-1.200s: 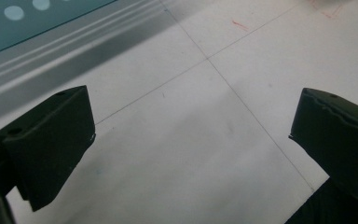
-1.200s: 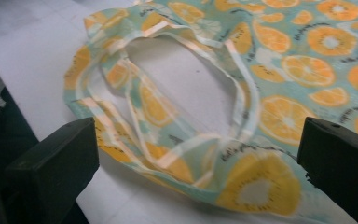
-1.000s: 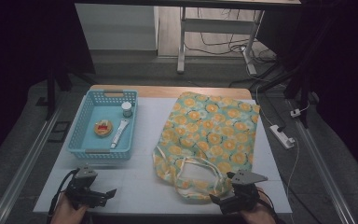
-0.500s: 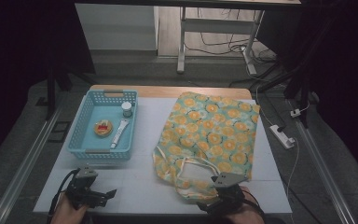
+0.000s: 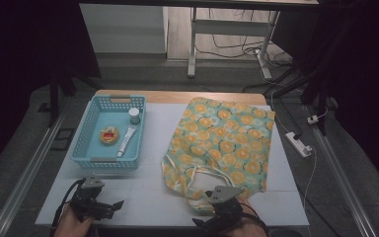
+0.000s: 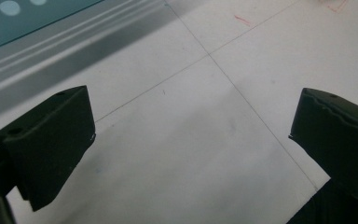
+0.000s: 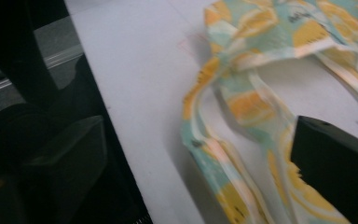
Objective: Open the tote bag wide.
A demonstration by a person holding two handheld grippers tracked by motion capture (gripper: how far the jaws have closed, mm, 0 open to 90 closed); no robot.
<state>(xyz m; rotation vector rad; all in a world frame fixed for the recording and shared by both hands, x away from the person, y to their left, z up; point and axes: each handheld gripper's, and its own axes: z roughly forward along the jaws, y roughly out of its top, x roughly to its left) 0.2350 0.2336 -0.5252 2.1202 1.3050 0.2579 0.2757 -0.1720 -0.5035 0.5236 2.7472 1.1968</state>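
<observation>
The right gripper (image 5: 212, 207) has slid left along the white table's (image 5: 148, 190) near edge to the orange-patterned cloth tote bag's (image 5: 222, 140) handles (image 7: 223, 154), jaws released, just narrowing around them; the left gripper (image 5: 109, 205) is released. Dark room surrounds.

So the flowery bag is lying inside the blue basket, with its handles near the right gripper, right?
Not quite. The flowery bag lies flat on the table, beside the blue basket, not in it. Its handles do lie near the right gripper. The high view shows this.
</observation>
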